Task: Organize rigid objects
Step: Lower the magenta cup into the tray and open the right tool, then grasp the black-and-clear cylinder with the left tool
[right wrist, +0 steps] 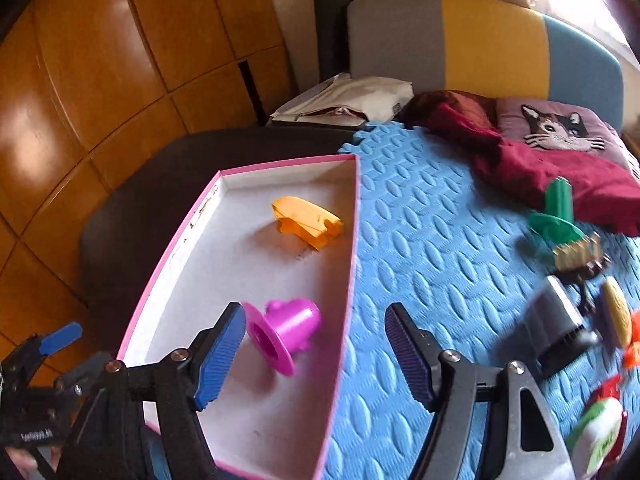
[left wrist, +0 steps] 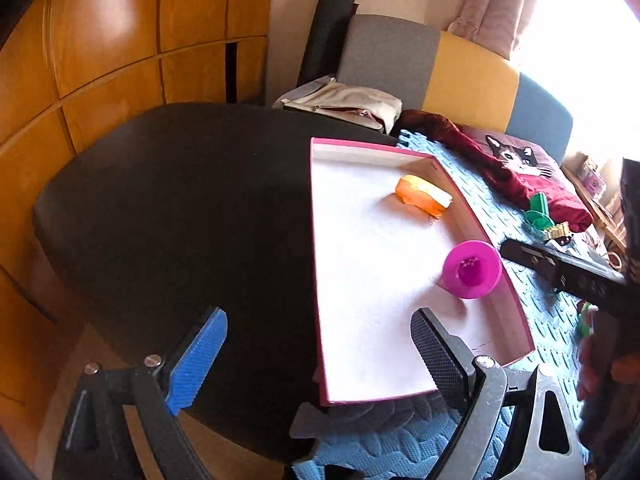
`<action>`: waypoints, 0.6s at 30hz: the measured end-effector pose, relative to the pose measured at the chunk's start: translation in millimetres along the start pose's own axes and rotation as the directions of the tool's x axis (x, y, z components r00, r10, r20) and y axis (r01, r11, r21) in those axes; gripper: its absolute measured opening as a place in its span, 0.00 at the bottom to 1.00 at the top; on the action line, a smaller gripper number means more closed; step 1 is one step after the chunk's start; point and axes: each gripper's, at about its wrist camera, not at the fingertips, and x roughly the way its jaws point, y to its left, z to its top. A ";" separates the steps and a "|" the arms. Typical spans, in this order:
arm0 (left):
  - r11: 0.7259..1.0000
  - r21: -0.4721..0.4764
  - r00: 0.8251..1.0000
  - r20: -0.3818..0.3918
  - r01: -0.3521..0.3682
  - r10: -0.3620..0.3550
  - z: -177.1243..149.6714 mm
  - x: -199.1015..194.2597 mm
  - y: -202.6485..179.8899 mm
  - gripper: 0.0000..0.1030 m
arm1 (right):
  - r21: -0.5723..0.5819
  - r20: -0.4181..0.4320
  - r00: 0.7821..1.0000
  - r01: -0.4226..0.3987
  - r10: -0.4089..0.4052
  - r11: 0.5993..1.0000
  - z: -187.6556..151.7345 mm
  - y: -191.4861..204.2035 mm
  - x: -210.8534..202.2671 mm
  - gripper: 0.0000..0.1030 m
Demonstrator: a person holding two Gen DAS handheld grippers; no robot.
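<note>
A pink-rimmed white box lies on the bed, partly on a blue foam mat. Inside it lie an orange plastic piece and a magenta flanged plastic piece. My left gripper is open and empty above the box's near left edge. My right gripper is open and empty, just above the box with the magenta piece close in front of its left finger. A green plastic piece and several other small objects lie on the mat at right.
A black surface lies left of the box. A maroon cloth and a cat-print pillow are at the back right. A grey block, a yellow disc and a white-green item sit at right. A wooden wardrobe stands left.
</note>
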 end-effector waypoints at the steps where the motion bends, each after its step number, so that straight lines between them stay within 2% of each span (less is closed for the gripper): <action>1: 1.000 0.010 1.000 0.004 0.005 -0.005 0.8 -1.4 -2.9 0.91 | 0.007 0.005 1.000 0.011 -0.011 1.000 -3.9 -5.5 -5.6 0.71; 9: 0.994 0.095 0.998 0.024 0.047 -0.049 8.8 -11.4 -36.2 0.91 | 0.110 0.066 0.992 0.104 -0.111 0.988 -24.9 -67.4 -62.3 0.71; 14: 0.980 0.170 0.994 0.031 0.101 -0.107 15.5 -17.2 -66.4 0.91 | 0.184 0.116 0.971 0.185 -0.208 0.965 -29.5 -115.3 -101.9 0.71; 18: 0.964 0.219 0.987 0.015 0.152 -0.159 22.3 -15.1 -97.2 0.91 | 0.263 0.143 0.945 0.251 -0.295 0.932 -30.8 -158.5 -128.2 0.71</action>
